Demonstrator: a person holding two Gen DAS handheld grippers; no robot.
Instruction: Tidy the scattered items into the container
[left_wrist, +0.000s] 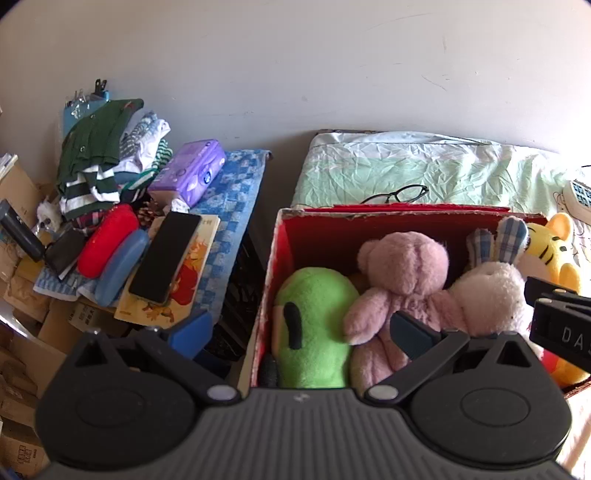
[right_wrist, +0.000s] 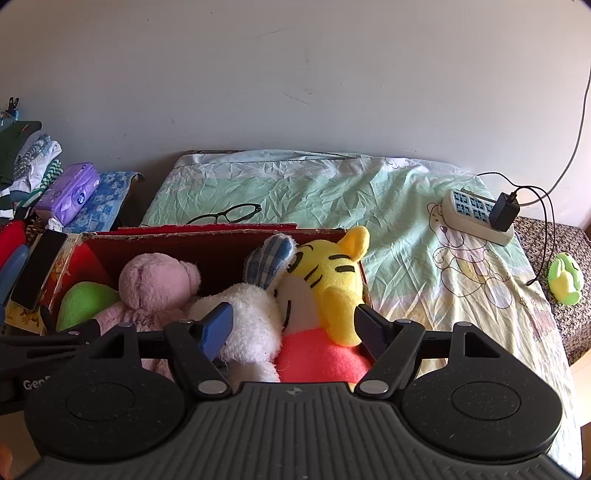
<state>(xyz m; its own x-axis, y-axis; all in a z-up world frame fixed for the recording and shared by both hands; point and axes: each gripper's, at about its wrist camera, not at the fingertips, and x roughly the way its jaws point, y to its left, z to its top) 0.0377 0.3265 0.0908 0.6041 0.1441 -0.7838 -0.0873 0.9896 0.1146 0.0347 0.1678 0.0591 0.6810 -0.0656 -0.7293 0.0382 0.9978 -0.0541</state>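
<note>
The red cardboard box (left_wrist: 295, 236) stands at the near edge of a bed covered by a pale green sheet (right_wrist: 332, 192), and everything else is placed from it. Inside the box lie a green plush (left_wrist: 314, 325) at its left end, a pink teddy bear (left_wrist: 402, 273) beside that, a white rabbit with checked ears (right_wrist: 251, 317) next, and a yellow tiger plush (right_wrist: 332, 277) at the right end, its head leaning over the box rim. The left gripper (left_wrist: 301, 332) hovers above the left half of the box with its jaws spread wide and nothing between them. The right gripper (right_wrist: 293, 328) hovers above the right half, its jaws also wide apart and empty, the rabbit and tiger showing between its fingers. Behind the box a pair of black glasses (right_wrist: 225, 216) rests on the sheet. Well to the right of the box, a small green plush (right_wrist: 565, 280) lies on a patterned surface beyond the sheet, near a power strip (right_wrist: 476, 216).
</note>
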